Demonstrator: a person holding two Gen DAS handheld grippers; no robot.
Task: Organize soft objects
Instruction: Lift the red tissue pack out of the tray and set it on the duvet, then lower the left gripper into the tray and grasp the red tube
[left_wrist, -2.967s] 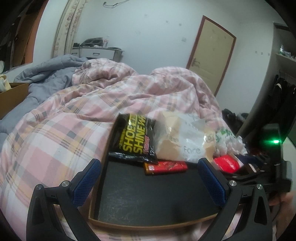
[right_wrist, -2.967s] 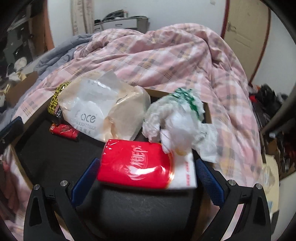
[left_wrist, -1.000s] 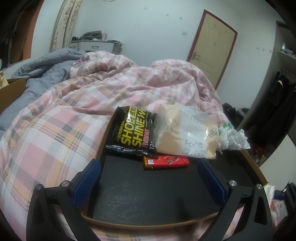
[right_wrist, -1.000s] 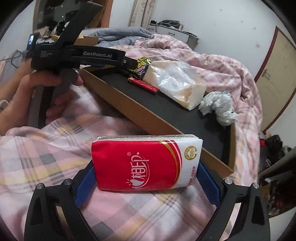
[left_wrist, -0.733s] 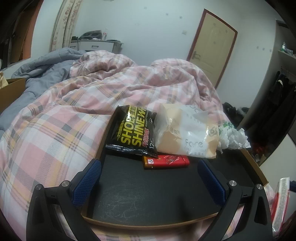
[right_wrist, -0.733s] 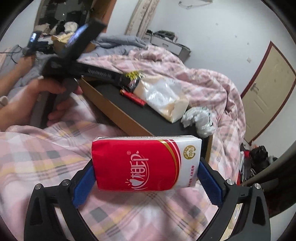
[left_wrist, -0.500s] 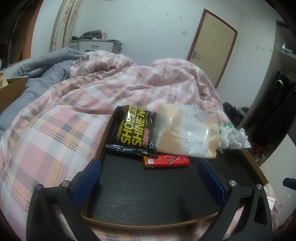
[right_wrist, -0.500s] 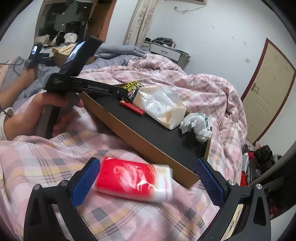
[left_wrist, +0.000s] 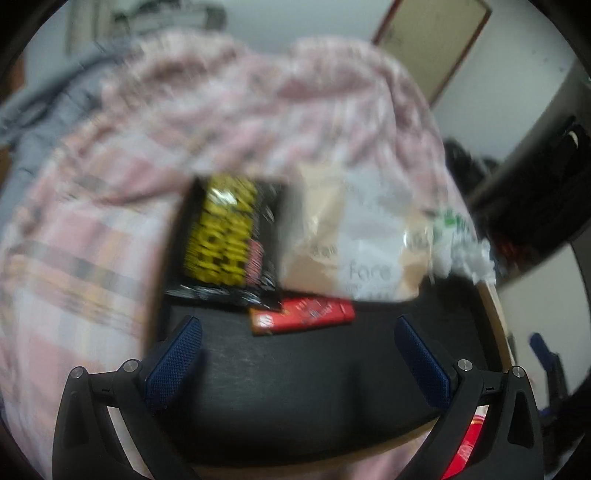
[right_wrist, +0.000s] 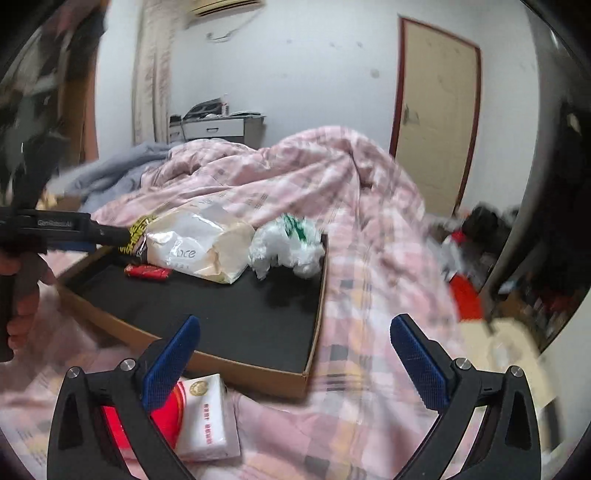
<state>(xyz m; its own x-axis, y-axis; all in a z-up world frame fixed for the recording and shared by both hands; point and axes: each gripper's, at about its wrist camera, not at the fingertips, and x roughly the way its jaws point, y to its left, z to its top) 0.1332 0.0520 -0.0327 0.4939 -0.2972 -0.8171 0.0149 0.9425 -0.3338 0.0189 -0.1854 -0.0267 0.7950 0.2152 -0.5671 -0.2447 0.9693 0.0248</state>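
A shallow cardboard tray (right_wrist: 255, 367) with a black floor lies on the pink plaid quilt. In it are a black and yellow wipes pack (left_wrist: 225, 243), a beige and white tissue pack (right_wrist: 199, 251), a small red packet (right_wrist: 147, 272) and a crumpled white plastic bag (right_wrist: 286, 251). A red and white tissue pack (right_wrist: 199, 417) lies on the quilt in front of the tray, under my right gripper's left finger. My right gripper (right_wrist: 291, 356) is open and empty. My left gripper (left_wrist: 295, 354) is open and empty over the tray's near end; its view is blurred.
The pink plaid quilt (right_wrist: 369, 258) covers the bed around the tray. A grey blanket (right_wrist: 110, 173) lies at the far left. A door (right_wrist: 436, 122) and floor clutter (right_wrist: 480, 236) are to the right. A hand (right_wrist: 22, 295) holds the left gripper's handle.
My right gripper carried the red tissue pack out of the tray, opened and dropped it on the quilt, then turned back toward the tray. My left gripper has shifted forward, blurring its view.
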